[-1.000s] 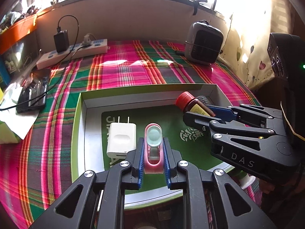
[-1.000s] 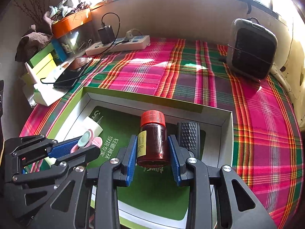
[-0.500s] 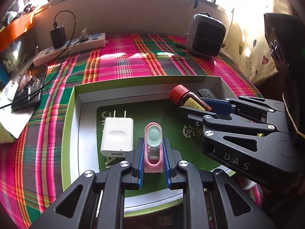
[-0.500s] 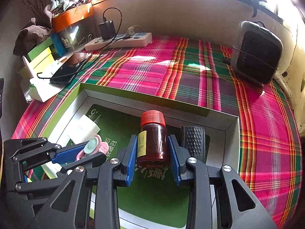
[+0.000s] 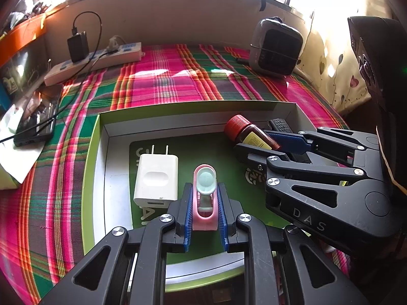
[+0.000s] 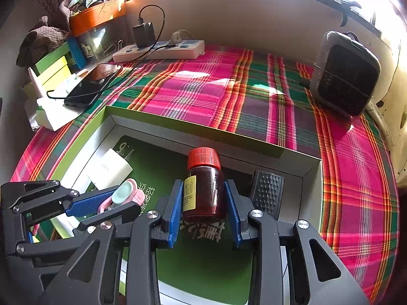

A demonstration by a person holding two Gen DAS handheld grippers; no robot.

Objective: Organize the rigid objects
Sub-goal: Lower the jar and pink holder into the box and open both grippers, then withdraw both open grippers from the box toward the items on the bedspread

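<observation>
We hold 2 items over the green-lined box [image 5: 101, 137]: left gripper [image 5: 204, 203] fingers clamp the pink clip [image 5: 204, 190] beside the white charger [image 5: 156, 179], right gripper [image 6: 204, 211] fingers clamp the red-capped bottle [image 6: 204, 183].

- Both wrist views now sit higher above the tray [image 5: 101, 137]; more plaid cloth [image 6: 203, 94] shows beyond it.
- Bottle [image 6: 204, 188] and pink piece [image 5: 204, 198] lifted with them.
</observation>
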